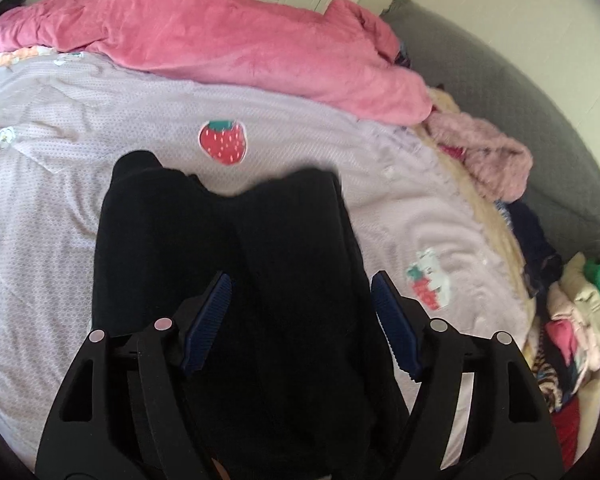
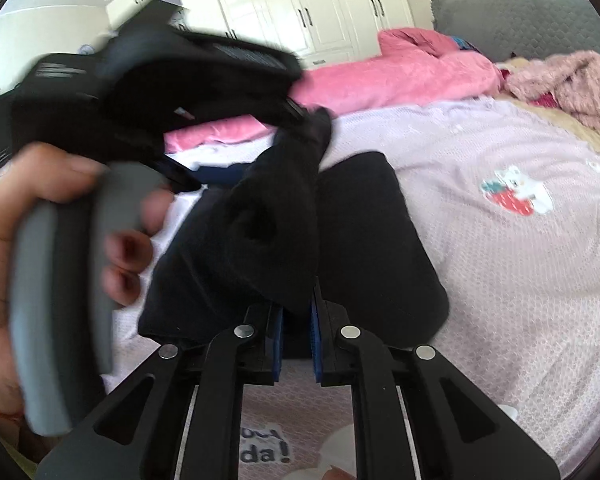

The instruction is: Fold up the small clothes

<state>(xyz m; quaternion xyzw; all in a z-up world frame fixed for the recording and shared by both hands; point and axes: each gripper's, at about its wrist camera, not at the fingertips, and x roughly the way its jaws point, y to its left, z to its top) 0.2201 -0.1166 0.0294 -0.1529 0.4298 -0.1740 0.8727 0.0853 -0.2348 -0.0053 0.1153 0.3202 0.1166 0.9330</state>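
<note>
Right now my left gripper [image 1: 300, 308] stands wide open over the black garment [image 1: 228, 248], its two blue pads [image 1: 208, 320] clear of the cloth on either side, nothing pinched. My right gripper [image 2: 296, 320] is nearly closed, clamping a bunched fold of the same black garment [image 2: 276, 232] between its pads, so that part rises off the bed while the rest lies flat on the lilac bedspread [image 2: 520, 280].

From the right wrist I see the person's hand [image 2: 60, 248] wrapped round the left gripper's grey handle, blurred. Its fingertips are hidden behind the lifted cloth. I cannot make out what kind of garment this is; its near edge is cut off under the gripper bodies.

Counting: one black garment, two grippers, one pink duvet [image 1: 228, 48], one plain strawberry print [image 1: 223, 142], and a loose clothes heap [image 1: 572, 312] at the bed's right edge, too jumbled to count.
</note>
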